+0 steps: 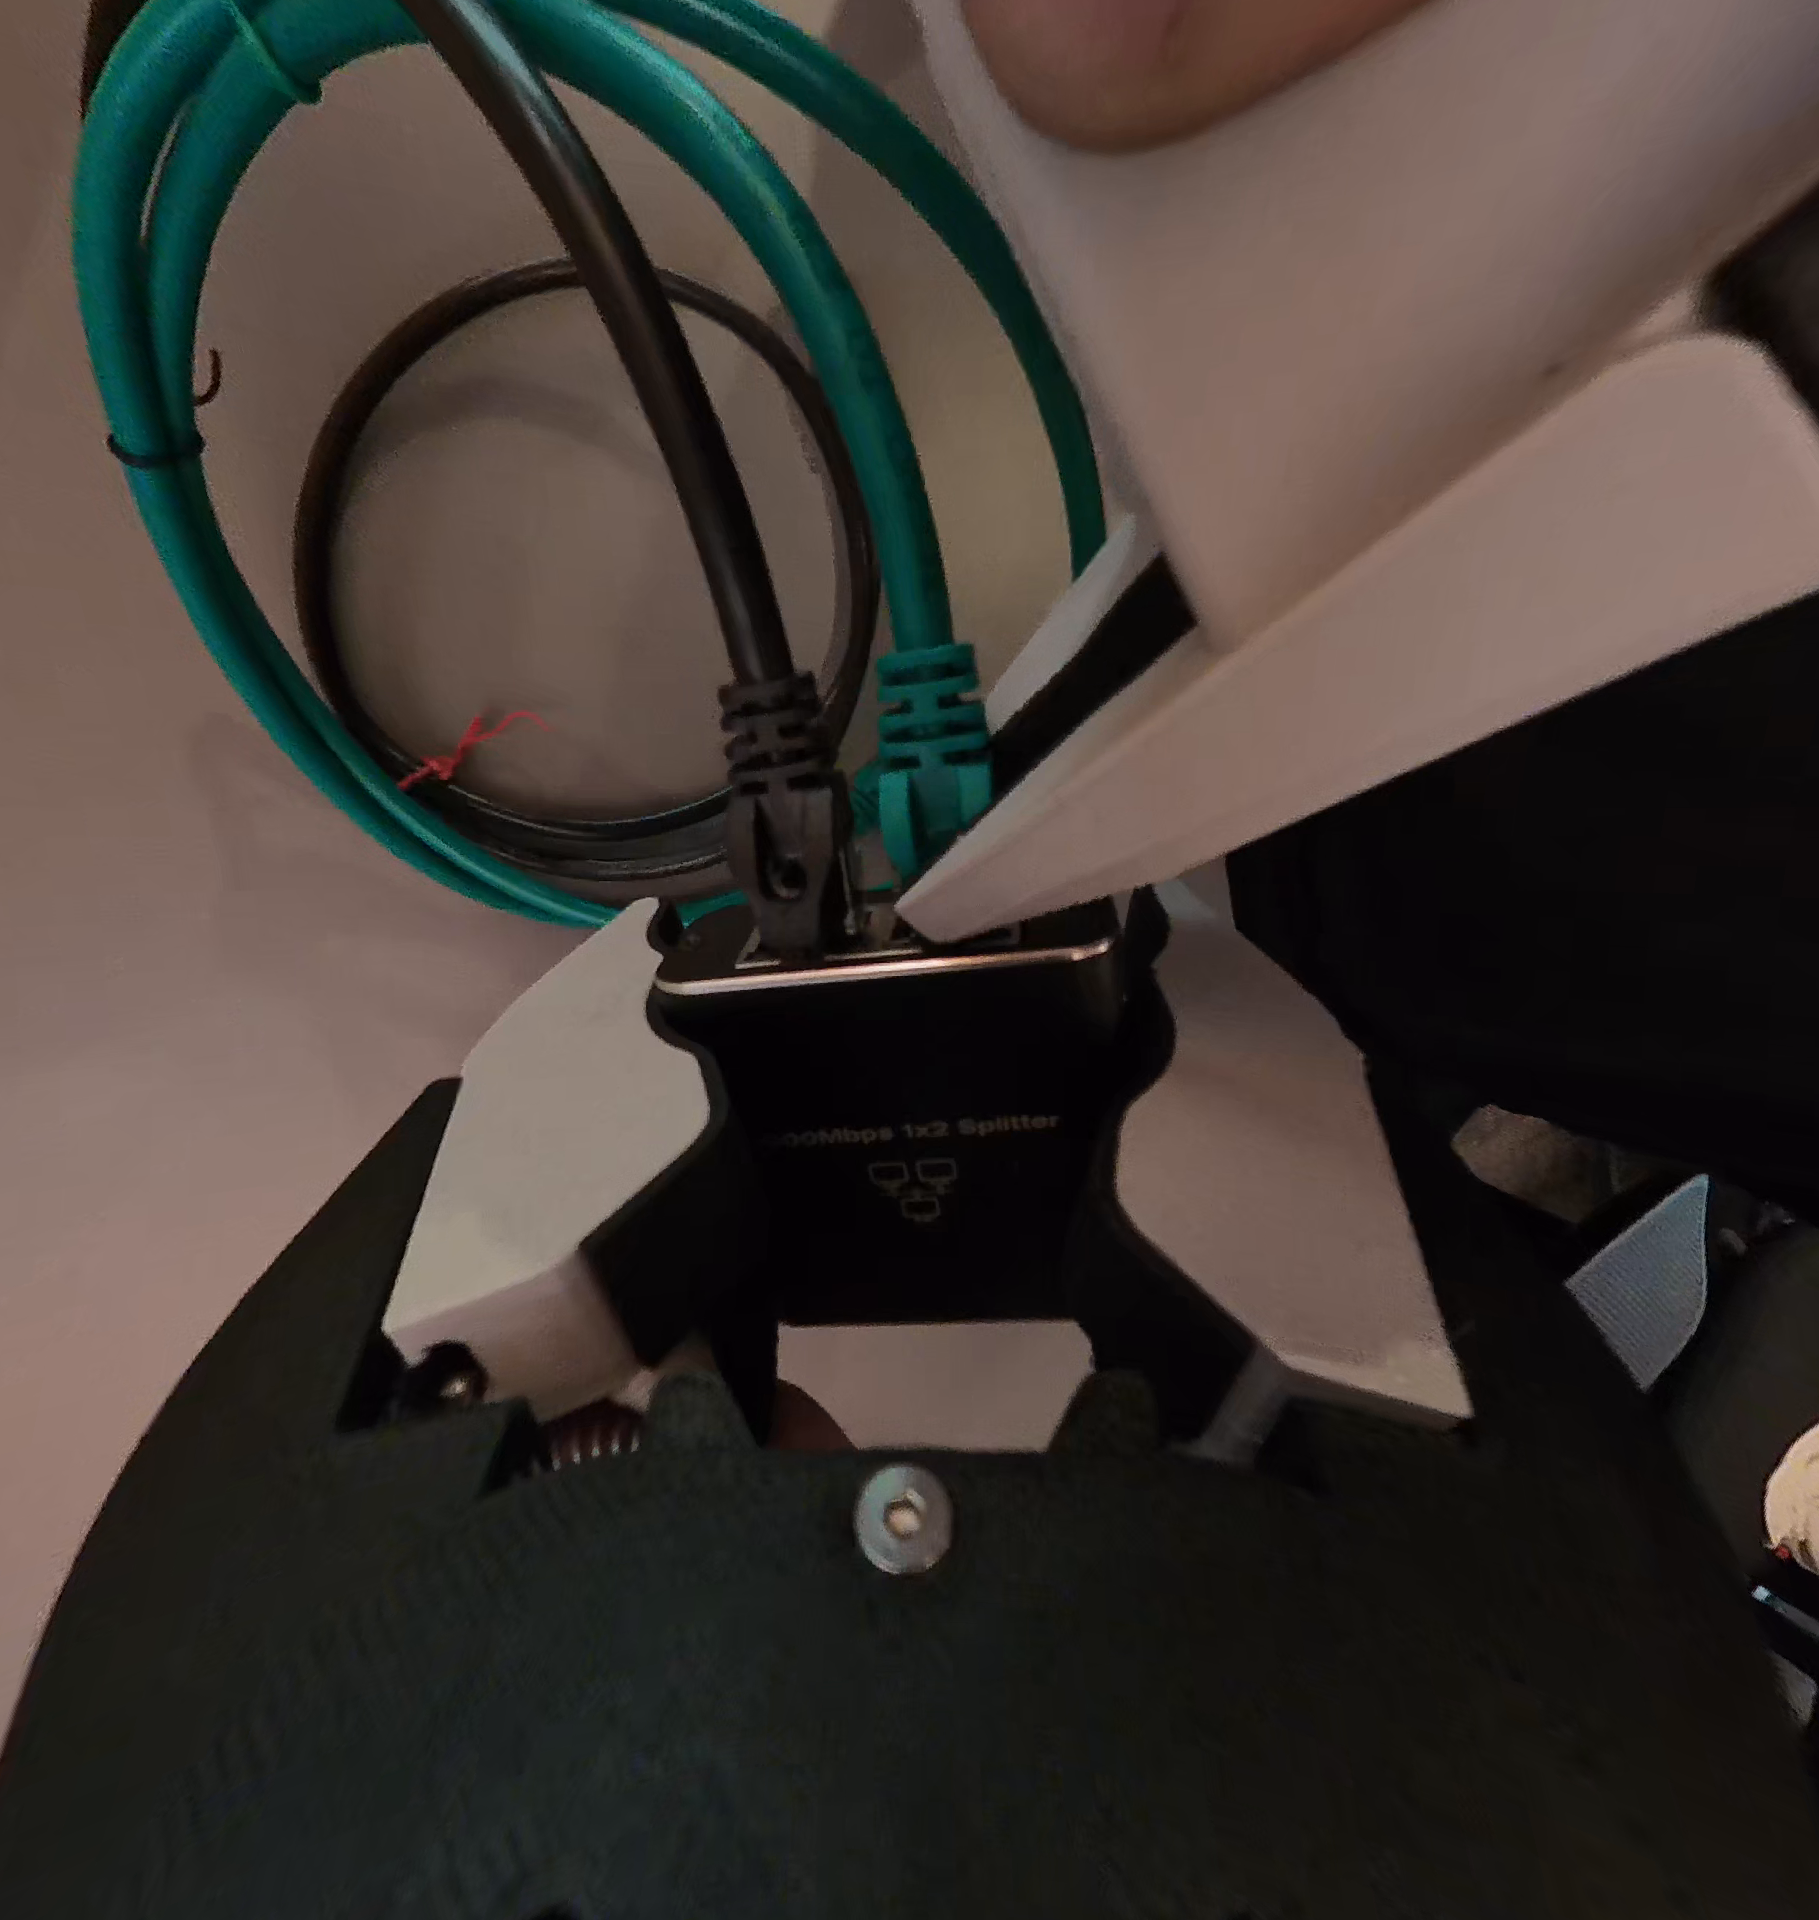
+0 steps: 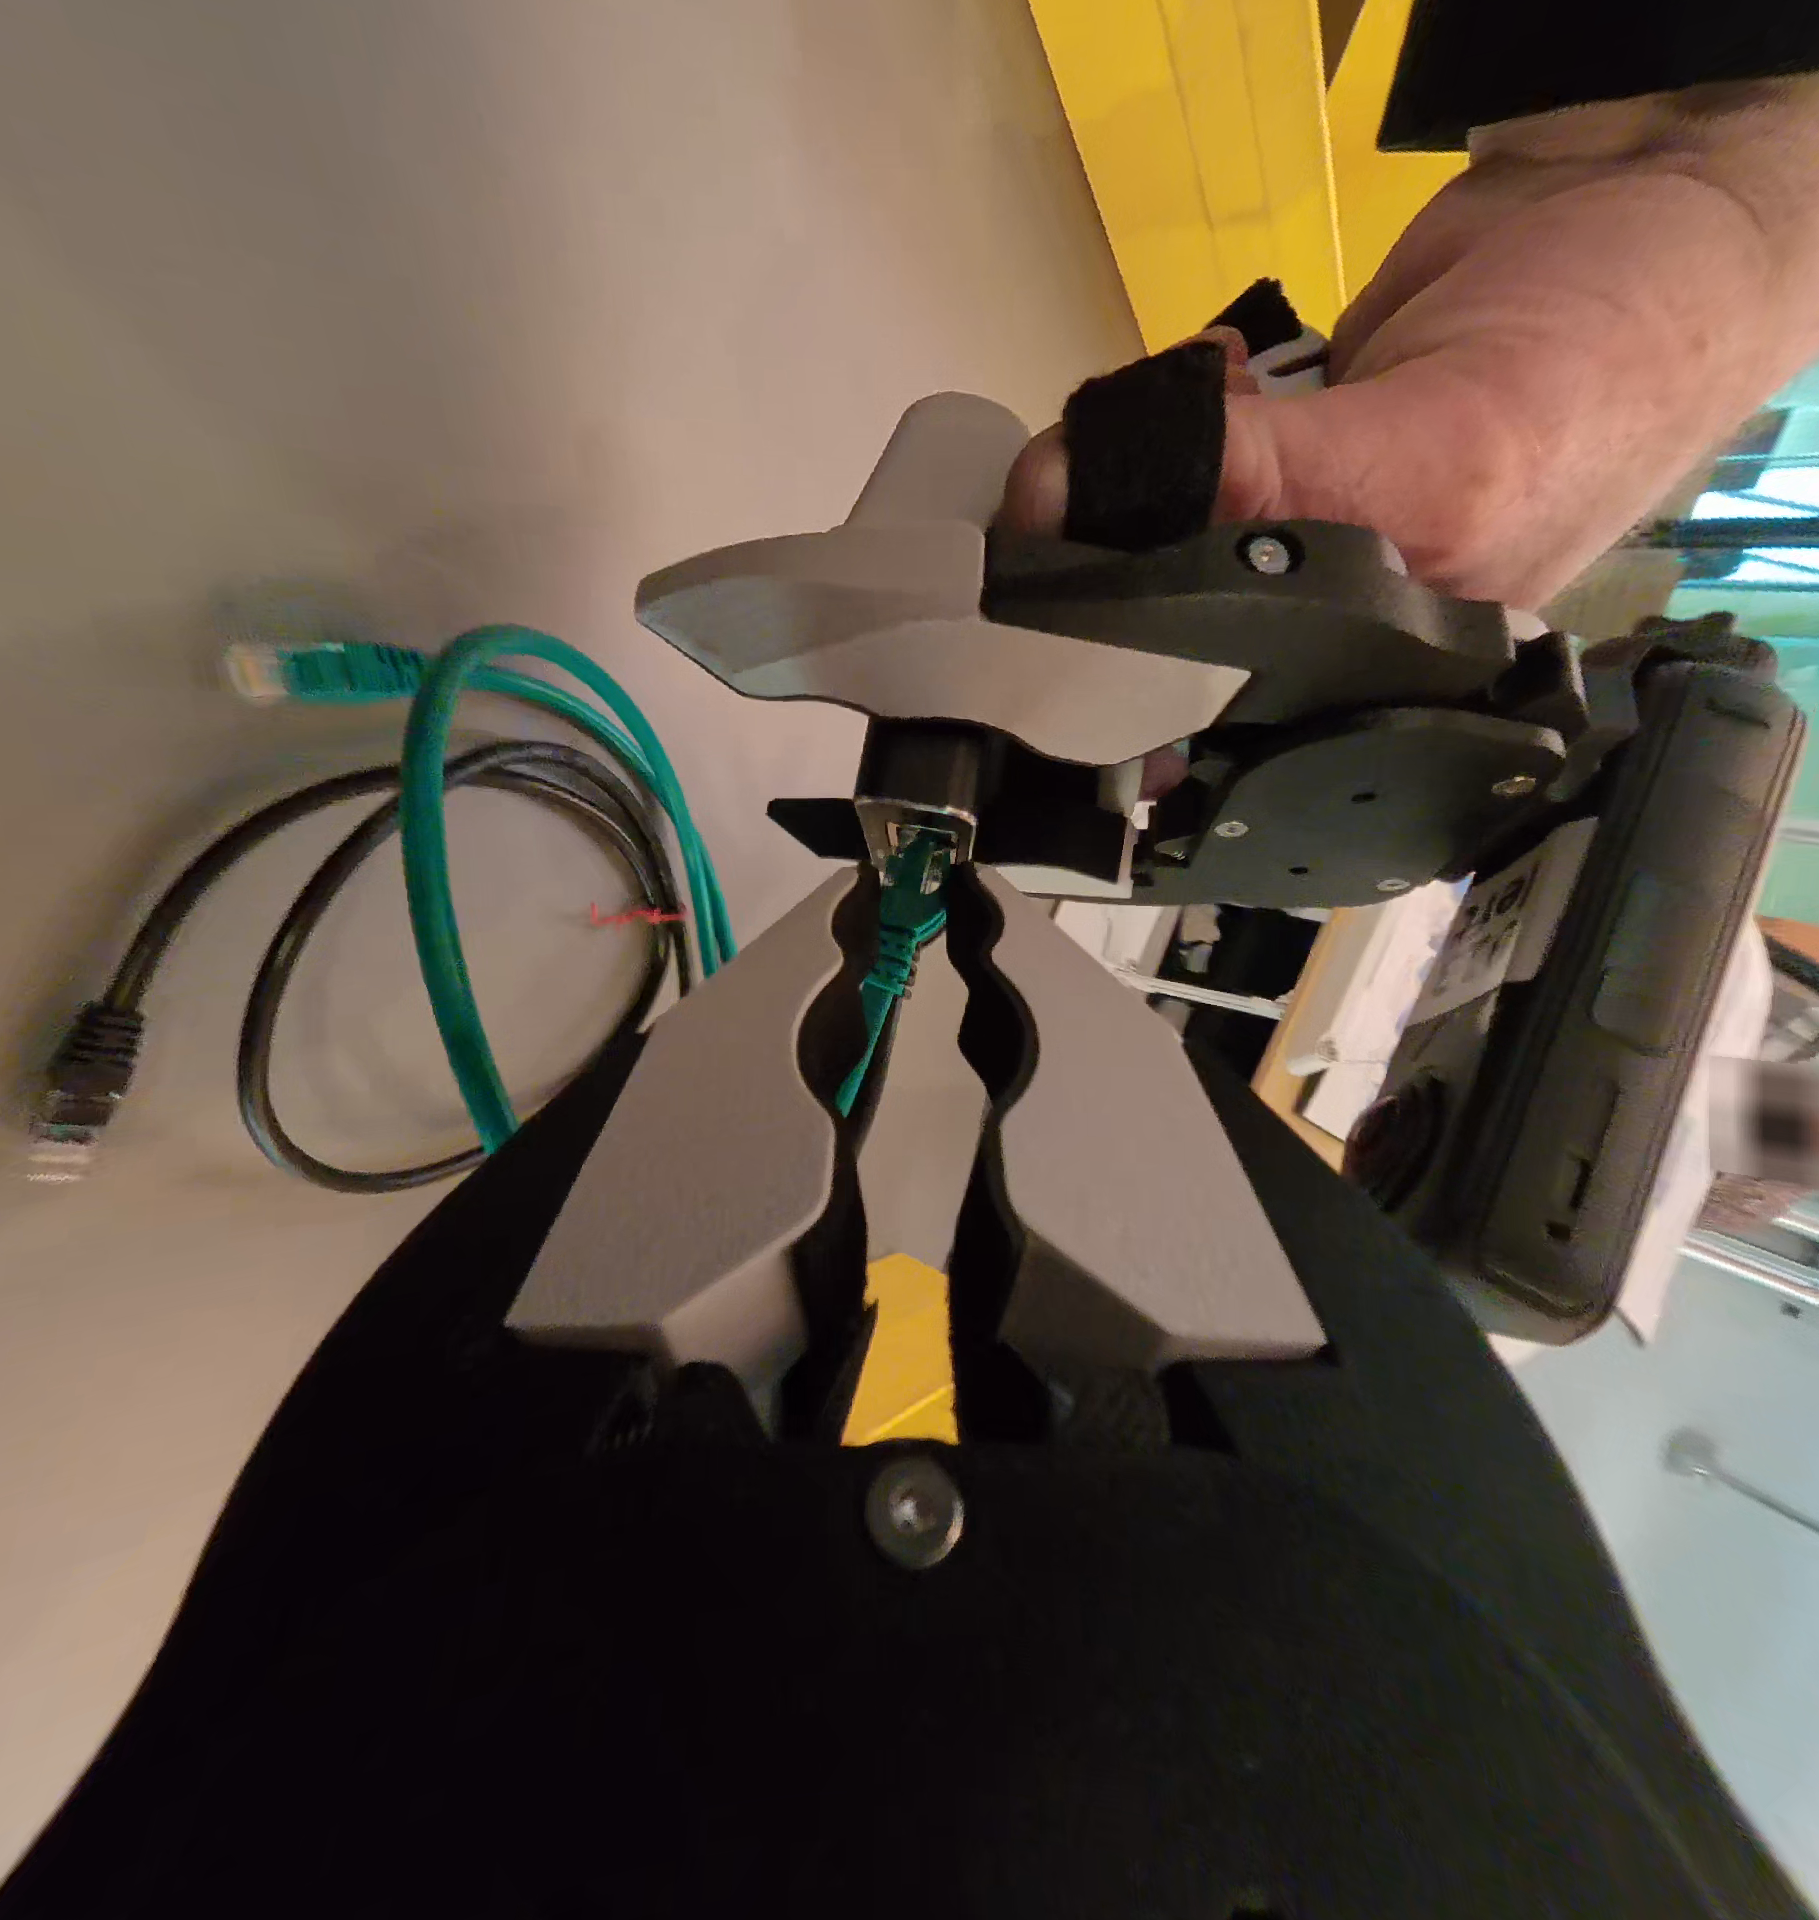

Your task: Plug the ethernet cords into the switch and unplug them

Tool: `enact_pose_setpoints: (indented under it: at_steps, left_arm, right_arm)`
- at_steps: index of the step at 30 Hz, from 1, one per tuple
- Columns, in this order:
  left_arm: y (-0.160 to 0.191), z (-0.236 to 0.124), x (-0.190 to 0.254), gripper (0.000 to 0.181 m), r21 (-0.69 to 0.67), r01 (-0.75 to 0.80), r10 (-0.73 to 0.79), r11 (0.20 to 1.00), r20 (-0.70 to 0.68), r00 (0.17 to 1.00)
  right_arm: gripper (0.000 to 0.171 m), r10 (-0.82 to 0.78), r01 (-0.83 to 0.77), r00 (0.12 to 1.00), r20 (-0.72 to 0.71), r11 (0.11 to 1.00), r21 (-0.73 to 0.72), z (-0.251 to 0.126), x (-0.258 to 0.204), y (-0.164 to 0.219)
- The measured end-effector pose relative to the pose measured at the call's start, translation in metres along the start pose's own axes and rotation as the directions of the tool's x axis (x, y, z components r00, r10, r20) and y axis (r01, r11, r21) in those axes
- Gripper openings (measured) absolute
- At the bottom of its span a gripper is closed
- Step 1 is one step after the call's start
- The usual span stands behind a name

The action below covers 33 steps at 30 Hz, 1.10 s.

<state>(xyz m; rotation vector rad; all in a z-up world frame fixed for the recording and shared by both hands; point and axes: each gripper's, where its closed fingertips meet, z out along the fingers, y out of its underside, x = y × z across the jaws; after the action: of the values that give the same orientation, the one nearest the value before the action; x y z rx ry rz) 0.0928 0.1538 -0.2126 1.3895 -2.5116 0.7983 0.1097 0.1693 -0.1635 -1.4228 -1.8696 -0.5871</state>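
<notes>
The place looked like an office or lab workspace, though the pictures left some doubt. A plain pale worktop (image 2: pixel 261 312) carried loose network cables, a green cable (image 2: pixel 448 831) and a black cable (image 2: pixel 292 1039), coiled side by side. Beyond the worktop's edge stood a bright yellow panel (image 2: pixel 1227 156), and farther off were glazed partitions (image 2: pixel 1798 499) and white furniture (image 2: pixel 1331 997) of an institutional interior. Nothing domestic showed in either view.
</notes>
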Motion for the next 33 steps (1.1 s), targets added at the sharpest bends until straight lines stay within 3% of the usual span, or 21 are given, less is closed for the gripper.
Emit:
enact_pose_setpoints:
  at_steps: [5, 7, 9, 14, 20, 25, 30, 33]
  left_arm:
    - [0.001, 0.001, 0.003, 0.078, 0.025, -0.005, 0.005, 1.000, 0.000, 1.000]
    - [0.021, 0.002, -0.011, 0.077, -0.076, -0.032, 0.039, 0.997, 0.092, 0.995]
    - [0.025, -0.003, -0.012, 0.078, -0.009, 0.041, -0.040, 0.999, 0.054, 0.998]
    - [0.031, -0.006, -0.020, 0.077, -0.064, 0.004, 0.006, 0.998, 0.152, 0.988]
    - [0.029, -0.023, -0.033, 0.077, 0.104, 0.007, -0.031, 0.995, 0.232, 0.972]
    - [0.016, -0.043, -0.035, 0.077, 0.236, -0.036, -0.038, 0.971, 0.303, 0.952]
    - [0.010, -0.072, -0.036, 0.077, 0.320, -0.043, -0.079, 0.946, 0.358, 0.931]
    - [0.014, -0.076, -0.034, 0.077, 0.301, -0.059, -0.069, 0.952, 0.398, 0.915]
  right_arm:
    - [0.011, 0.028, -0.029, 0.999, 0.015, 0.998, 0.050, -0.001, -0.001, -0.004]
    - [0.011, 0.003, -0.009, 0.998, 0.060, 0.995, 0.095, -0.008, -0.007, -0.004]
    - [0.011, 0.005, -0.012, 0.998, 0.067, 0.994, 0.105, -0.017, -0.008, 0.002]
    - [0.011, 0.071, -0.080, 0.996, 0.056, 0.983, 0.168, -0.026, -0.001, -0.001]
    - [0.011, 0.163, -0.173, 0.984, 0.072, 0.969, 0.175, -0.034, -0.012, 0.009]
    - [0.011, 0.148, -0.159, 0.985, 0.087, 0.977, 0.142, -0.015, -0.043, 0.001]
    - [0.012, 0.171, -0.183, 0.979, 0.109, 0.977, 0.112, 0.006, -0.069, -0.002]
    - [0.013, 0.189, -0.204, 0.973, 0.130, 0.973, 0.112, 0.014, -0.082, -0.005]
